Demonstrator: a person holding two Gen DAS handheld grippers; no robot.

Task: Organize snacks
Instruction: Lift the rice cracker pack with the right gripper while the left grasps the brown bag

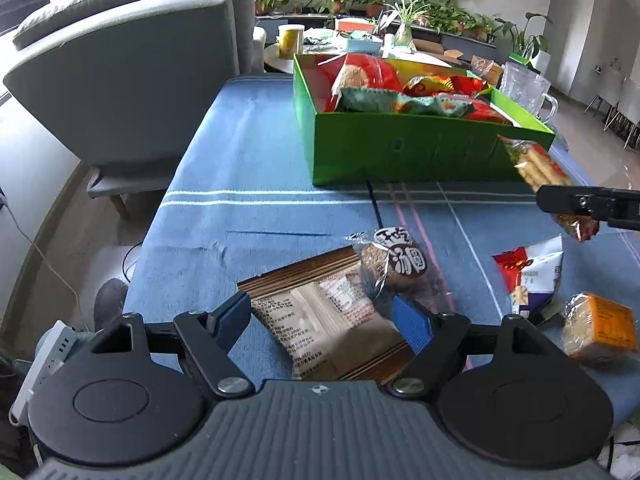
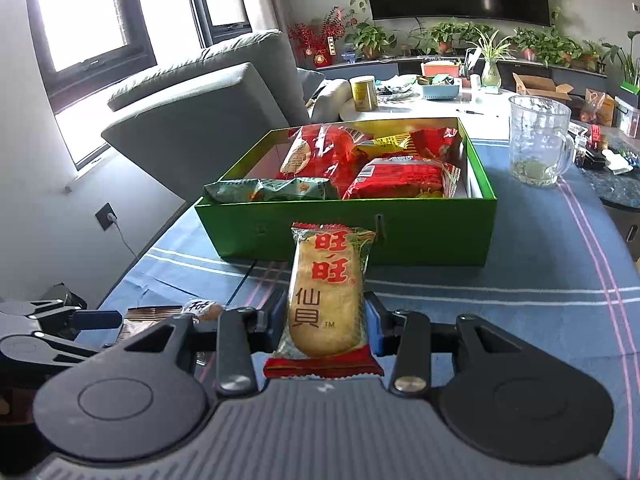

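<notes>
My left gripper (image 1: 320, 320) is open low over the blue tablecloth. A brown snack packet (image 1: 332, 320) lies flat between its blue pads (image 1: 230, 316), which do not press on it. A round cake in a clear wrapper (image 1: 394, 264) lies just beyond. My right gripper (image 2: 326, 316) is shut on a rice cracker packet (image 2: 328, 292), held upright above the table in front of the green box (image 2: 340, 220). The left wrist view shows the same packet (image 1: 536, 164) at the right, near the box's corner (image 1: 400, 148). The box holds several red and green snack packs.
A white, red and blue packet (image 1: 532, 276) and an orange-labelled pack (image 1: 600, 328) lie on the cloth at the right. A glass mug (image 2: 540, 148) stands right of the box. A grey armchair (image 1: 120, 80) is beyond the table's left edge.
</notes>
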